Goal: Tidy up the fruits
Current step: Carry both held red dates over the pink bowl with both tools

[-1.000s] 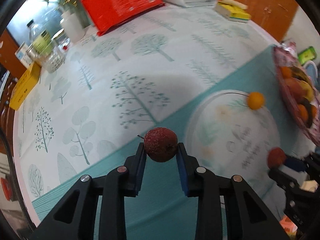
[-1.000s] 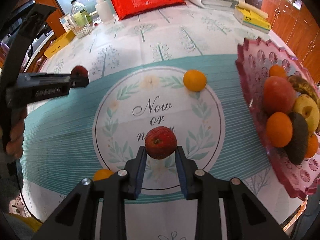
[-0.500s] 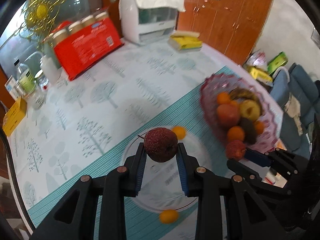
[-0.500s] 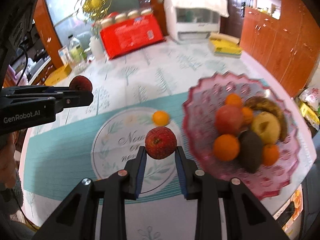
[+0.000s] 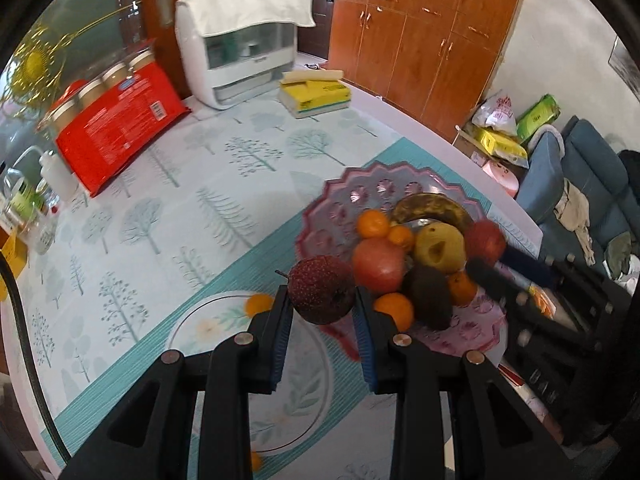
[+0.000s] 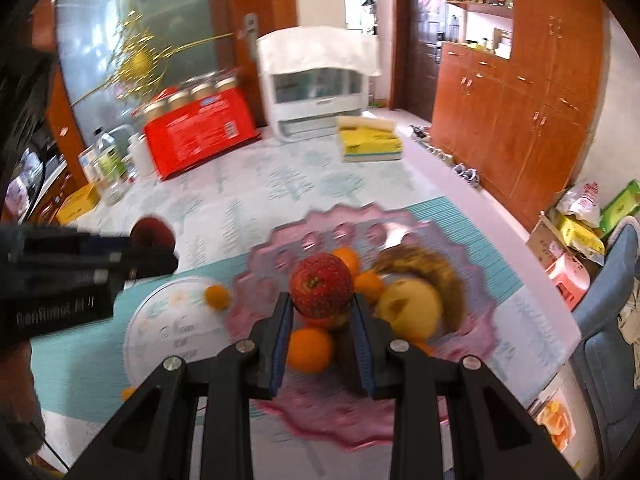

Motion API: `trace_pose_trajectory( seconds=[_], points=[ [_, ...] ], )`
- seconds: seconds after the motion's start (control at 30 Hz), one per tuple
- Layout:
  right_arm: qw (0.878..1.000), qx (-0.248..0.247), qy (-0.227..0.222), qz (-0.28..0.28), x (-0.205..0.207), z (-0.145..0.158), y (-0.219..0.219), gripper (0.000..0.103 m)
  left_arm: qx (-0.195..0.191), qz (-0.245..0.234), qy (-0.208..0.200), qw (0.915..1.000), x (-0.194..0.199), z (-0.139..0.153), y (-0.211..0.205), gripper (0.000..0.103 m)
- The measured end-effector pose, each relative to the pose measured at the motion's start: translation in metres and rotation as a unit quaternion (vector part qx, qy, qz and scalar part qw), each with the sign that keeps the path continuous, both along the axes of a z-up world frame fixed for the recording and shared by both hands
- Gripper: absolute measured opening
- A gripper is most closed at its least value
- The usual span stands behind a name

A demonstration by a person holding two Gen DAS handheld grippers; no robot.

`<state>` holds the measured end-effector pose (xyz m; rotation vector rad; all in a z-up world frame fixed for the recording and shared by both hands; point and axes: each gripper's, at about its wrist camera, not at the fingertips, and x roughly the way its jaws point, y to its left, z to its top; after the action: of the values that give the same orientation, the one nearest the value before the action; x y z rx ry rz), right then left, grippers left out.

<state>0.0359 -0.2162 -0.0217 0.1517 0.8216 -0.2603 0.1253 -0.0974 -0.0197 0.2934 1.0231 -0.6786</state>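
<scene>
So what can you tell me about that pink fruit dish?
The pink fruit dish is translucent, glass or plastic, with a scalloped rim and round embossed patterns. It sits flat on the teal placemat, piled with oranges, a red apple, a yellowish pear-like fruit, a browned banana and a dark avocado-like fruit. Both grippers hold red fruits near it; neither visibly touches it.

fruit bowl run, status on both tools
Left tool shut on dark red fruit, short of the pink bowl. Right tool shut on red apple, over the bowl. Bowl crowded; orange directly beneath.
</scene>
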Motion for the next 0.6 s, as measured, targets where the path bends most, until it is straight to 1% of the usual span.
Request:
trace_pose_trajectory(
  seconds=[0.13,0.27,0.4,0.47,0.6],
  points=[
    [1.0,0.005,-0.003,-0.021,0.002,0.003,-0.04,0.03,0.008,0.004,0.006,0.9999,-0.001,-0.006,-0.031,0.029],
    [1.0,0.008,0.009,-0.024,0.007,-0.004,-0.067,0.03,0.03,0.012,0.012,0.9994,0.002,-0.022,-0.063,0.028],
    [0.999,0.015,0.026,-0.011,0.012,-0.017,-0.086,0.03,0.054,0.026,0.026,0.9979,0.006,-0.043,-0.085,0.029],
    [0.999,0.012,0.036,-0.001,0.016,-0.025,-0.092,0.03,0.072,0.035,0.031,0.9963,0.009,-0.055,-0.095,0.029],
    [0.998,0.02,0.055,0.02,0.023,-0.041,-0.099,0.03,0.096,0.053,0.051,0.9927,0.012,-0.078,-0.105,0.029]
  ],
)
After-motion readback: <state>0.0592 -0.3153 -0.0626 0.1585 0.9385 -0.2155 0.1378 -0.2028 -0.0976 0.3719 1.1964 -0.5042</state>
